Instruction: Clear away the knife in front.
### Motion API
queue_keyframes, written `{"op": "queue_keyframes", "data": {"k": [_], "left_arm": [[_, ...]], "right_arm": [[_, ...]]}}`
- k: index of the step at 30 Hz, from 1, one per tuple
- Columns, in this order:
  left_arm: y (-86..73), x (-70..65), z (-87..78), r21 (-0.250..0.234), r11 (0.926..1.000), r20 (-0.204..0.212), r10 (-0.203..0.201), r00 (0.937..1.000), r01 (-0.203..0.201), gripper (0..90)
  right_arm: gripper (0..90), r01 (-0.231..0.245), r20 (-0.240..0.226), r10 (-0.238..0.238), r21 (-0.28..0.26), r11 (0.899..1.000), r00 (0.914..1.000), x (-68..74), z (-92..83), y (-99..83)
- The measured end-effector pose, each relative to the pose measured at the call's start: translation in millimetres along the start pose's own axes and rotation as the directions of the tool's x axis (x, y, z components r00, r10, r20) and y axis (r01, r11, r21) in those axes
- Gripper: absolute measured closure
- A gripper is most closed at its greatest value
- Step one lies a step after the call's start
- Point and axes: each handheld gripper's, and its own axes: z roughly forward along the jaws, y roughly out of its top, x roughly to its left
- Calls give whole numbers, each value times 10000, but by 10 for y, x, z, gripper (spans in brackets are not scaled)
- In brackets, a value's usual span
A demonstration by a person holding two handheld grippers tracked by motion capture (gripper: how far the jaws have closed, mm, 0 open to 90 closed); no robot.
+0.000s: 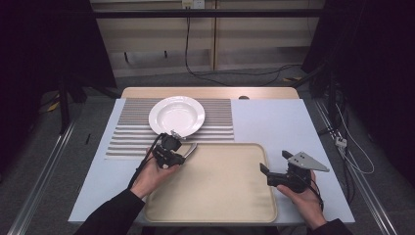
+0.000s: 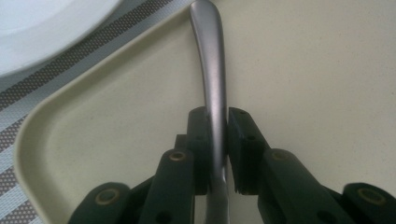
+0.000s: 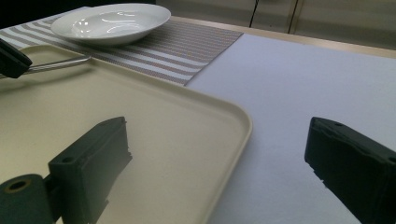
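Note:
My left gripper (image 1: 182, 154) (image 2: 215, 126) is shut on a metal utensil (image 1: 191, 149) (image 2: 210, 70) by its shaft. The smooth handle sticks out past the jaws over the far left corner of the beige tray (image 1: 220, 186) (image 2: 303, 70); its other end is hidden behind the jaws. In the right gripper view the utensil (image 3: 60, 64) hovers just above the tray's (image 3: 140, 116) far rim. A white deep plate (image 1: 176, 115) (image 2: 42, 28) (image 3: 112, 21) stands empty just beyond. My right gripper (image 1: 274, 161) (image 3: 219, 144) stands open, straddling the tray's right edge, with nothing between its fingers.
The plate rests on a grey striped placemat (image 1: 132, 132) (image 3: 187, 51) at the back left. A pale blue table cover (image 1: 274, 122) (image 3: 303, 79) lies bare to the tray's right. Cables run across the floor behind the table.

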Motion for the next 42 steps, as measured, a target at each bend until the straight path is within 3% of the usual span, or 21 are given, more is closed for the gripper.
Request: {"op": "queue_keyframes", "data": {"k": [8,26,34,39,42], "left_arm": [[-17,-22,98,246,9996,207,-140,9997,135,799],[-76,-70,67,302,9984,323,-485,9983,475,796],[-118,-55,39,257,9996,387,75,9992,-85,786],[-128,-38,-15,-287,9981,372,550,9978,-539,635],[-133,-23,-63,-824,9938,386,780,9962,-746,470]], "right_arm": [[64,-12,-18,12,-3,10000,10000,1,-3,0],[64,-7,-23,7,-7,10000,10000,0,-1,0],[64,-31,-62,31,18,10000,10000,0,1,-2],[64,-96,-131,96,10,10000,9999,-2,1,-1],[64,-76,-168,76,5,10000,9998,0,3,0]]}}
